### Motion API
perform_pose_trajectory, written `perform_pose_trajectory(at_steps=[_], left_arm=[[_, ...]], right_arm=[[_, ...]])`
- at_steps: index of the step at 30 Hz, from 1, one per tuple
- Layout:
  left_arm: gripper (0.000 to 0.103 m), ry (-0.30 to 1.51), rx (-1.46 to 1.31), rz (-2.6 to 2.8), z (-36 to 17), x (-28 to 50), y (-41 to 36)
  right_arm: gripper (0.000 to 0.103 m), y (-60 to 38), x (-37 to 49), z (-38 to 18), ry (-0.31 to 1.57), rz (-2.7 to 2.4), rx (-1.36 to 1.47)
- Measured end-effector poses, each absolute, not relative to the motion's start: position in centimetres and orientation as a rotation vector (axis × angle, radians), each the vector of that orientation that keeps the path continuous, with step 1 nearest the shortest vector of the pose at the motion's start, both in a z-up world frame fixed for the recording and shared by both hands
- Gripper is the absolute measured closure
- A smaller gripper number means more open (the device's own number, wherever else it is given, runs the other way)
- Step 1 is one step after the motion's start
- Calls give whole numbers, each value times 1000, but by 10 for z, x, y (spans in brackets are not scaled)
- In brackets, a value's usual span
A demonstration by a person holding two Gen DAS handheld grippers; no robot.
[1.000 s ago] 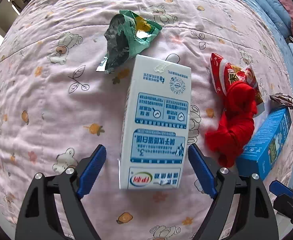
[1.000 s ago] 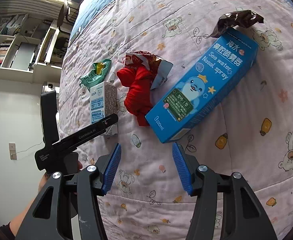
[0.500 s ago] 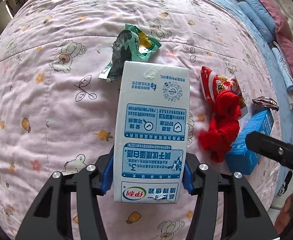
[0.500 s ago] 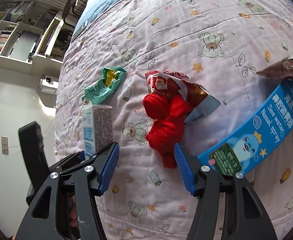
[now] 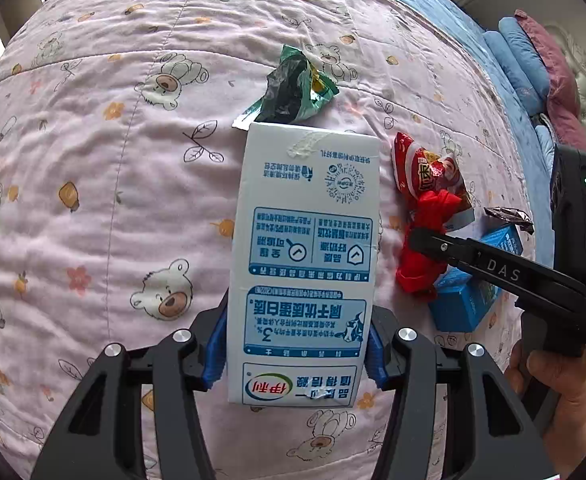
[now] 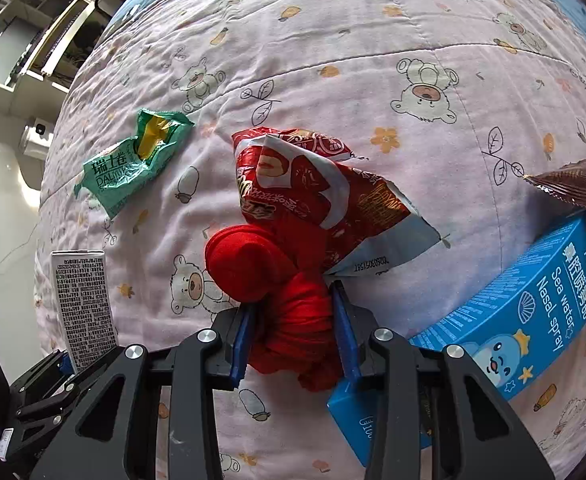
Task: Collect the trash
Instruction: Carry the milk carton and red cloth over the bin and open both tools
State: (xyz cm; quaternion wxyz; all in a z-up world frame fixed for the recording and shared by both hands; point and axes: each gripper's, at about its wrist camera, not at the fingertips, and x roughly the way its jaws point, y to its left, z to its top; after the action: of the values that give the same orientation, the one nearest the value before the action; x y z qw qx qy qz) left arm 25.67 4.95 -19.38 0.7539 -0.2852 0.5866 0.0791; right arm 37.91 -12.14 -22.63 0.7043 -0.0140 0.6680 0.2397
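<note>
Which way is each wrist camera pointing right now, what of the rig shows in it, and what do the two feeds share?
Left wrist: sits behind the left gripper, looking forward over the quilt; jaws shut on the milk carton; right tool and hand at right.
Right wrist: sits behind the right gripper, facing the quilt; jaws shut on the red cloth.
Shared: milk carton, red cloth, green wrapper, red snack bag, blue box.

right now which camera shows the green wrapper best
The right wrist view: the green wrapper lies flat and unobstructed on the quilt, printed face readable. In the left wrist view the green wrapper looks crumpled and dark, its near edge hidden behind the milk carton.
</note>
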Motion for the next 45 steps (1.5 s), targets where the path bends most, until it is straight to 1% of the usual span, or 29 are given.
perform_pose_trajectory(at_steps=[3, 6, 11, 20, 25, 31, 37, 45], left_arm=[[49, 1278, -655, 163, -190, 246, 46], [49, 1266, -674, 156, -179, 235, 44], [49, 1248, -709, 126, -158, 211, 38], [49, 1255, -640, 63, -117, 145, 7], [49, 1278, -581, -24, -102, 102, -23], [49, 1297, -494, -140, -85, 71, -62], [49, 1317, -390, -238, -75, 50, -111], [49, 1370, -342, -328, -77, 31, -191]], right_arm=[[71, -123, 370, -218, 1479, 567, -11], [71, -131, 357, -201, 1476, 611, 70], [71, -145, 319, -171, 1472, 683, 135], [71, -197, 238, -133, 1475, 666, 224], [71, -239, 192, -116, 1457, 605, 278], [71, -290, 138, -100, 1420, 525, 343], [71, -340, 93, -102, 1409, 454, 421], [71, -416, 48, -102, 1391, 397, 486]])
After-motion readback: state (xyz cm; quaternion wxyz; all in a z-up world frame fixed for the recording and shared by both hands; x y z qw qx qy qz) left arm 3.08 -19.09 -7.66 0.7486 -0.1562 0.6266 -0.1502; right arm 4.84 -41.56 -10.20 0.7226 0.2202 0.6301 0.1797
